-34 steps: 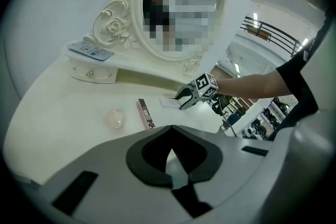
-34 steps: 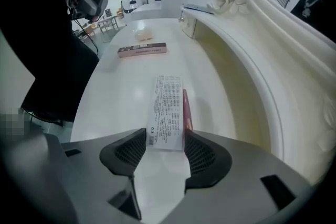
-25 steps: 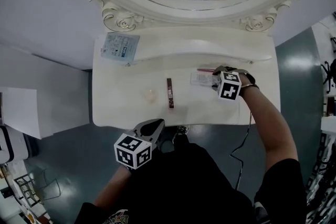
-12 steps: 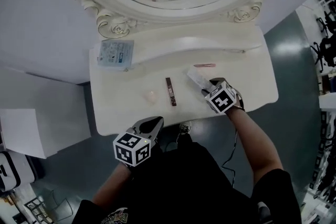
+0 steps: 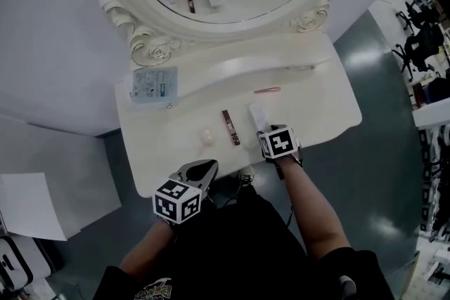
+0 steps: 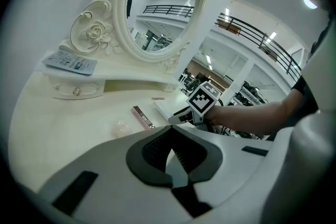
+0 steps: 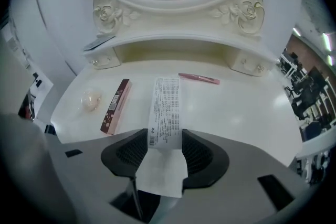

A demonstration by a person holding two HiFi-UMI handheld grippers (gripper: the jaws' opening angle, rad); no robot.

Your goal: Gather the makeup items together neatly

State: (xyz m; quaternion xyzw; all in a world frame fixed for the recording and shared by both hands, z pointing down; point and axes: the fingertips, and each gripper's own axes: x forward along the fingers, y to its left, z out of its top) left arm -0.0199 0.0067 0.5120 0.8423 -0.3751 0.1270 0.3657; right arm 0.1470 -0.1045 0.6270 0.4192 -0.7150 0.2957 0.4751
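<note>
**Carton drawn in toward the brown box**

The right gripper (image 7: pixel 165 147) is clamped on the near end of the white carton (image 7: pixel 166 105), and over the last second it has dragged the carton away from the pink stick (image 7: pixel 198 78) toward the table's (image 7: pixel 252 107) front edge. The carton now lies near the brown box (image 7: pixel 115 105), roughly parallel to it. The left gripper (image 6: pixel 170 136) is closed on nothing and hangs off the front edge. Two items look grouped (the stick and the pale puff (image 7: pixel 91 99) still lie apart).
</note>
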